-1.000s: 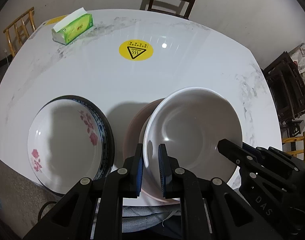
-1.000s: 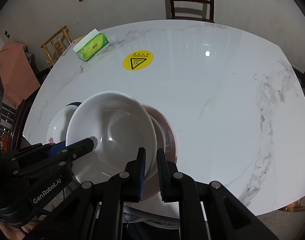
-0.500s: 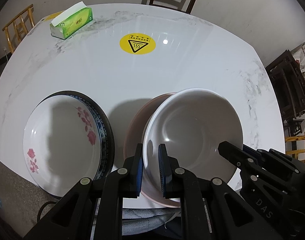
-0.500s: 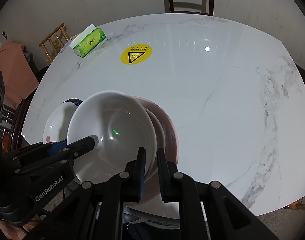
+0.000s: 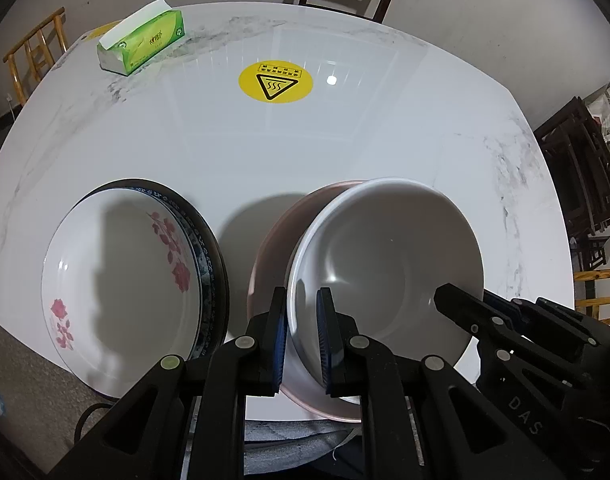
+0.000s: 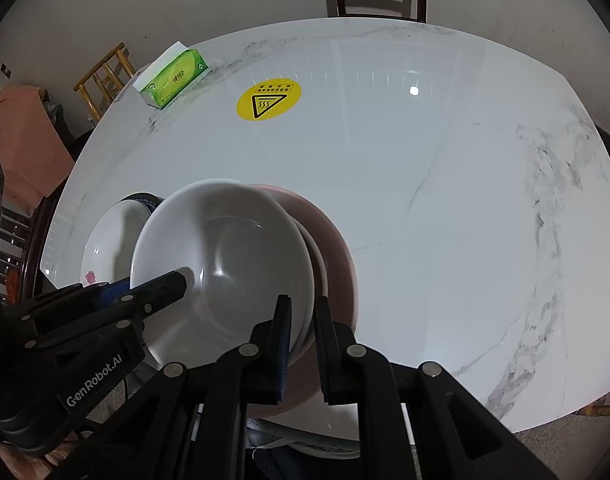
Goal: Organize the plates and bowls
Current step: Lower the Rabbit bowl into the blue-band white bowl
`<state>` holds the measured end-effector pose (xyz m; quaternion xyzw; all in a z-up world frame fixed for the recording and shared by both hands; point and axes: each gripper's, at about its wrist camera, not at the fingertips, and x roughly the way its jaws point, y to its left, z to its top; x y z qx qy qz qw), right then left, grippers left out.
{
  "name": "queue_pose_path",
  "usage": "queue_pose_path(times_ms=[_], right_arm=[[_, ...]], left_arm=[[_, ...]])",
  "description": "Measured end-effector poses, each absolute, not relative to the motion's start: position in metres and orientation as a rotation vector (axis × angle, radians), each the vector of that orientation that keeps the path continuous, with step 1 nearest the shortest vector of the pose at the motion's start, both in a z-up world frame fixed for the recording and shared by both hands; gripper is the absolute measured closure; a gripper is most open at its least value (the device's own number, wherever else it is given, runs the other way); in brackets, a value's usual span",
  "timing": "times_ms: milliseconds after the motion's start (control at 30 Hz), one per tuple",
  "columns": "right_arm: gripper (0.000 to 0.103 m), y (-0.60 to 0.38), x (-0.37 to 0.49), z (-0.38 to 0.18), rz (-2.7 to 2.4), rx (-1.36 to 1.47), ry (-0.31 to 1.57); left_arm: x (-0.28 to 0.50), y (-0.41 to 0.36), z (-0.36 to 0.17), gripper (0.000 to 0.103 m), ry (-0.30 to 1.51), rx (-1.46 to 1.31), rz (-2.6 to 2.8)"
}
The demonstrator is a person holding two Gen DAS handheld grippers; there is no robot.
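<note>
while both grippers clench white bowl [image 5: 385,264] rim, left fingers [image 5: 279,336] straddle left edge, right fingers [image 6: 283,336] right edge.

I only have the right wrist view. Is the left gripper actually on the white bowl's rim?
Observer: Yes. The left gripper has one finger inside and one outside the white bowl's near rim.
Operator: What's hidden behind the bowl, on its left?
Observer: A floral plate with red flowers, nested in a dark-rimmed plate.
Operator: Does that pair touch the pink plate?
Observer: No. A strip of table shows between them and the pink plate.
</note>
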<state>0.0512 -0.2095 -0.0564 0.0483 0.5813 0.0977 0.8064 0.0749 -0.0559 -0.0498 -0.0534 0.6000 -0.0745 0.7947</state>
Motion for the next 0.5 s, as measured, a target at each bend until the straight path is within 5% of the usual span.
queue_pose_path(times_ms=[500], right_arm=[[0.088,-0.2108,0.0512,-0.0591,0.199,0.103,1.247]], left_arm=[[0.0736,-0.0533,-0.0494,0.092,1.286,-0.118,-0.173]])
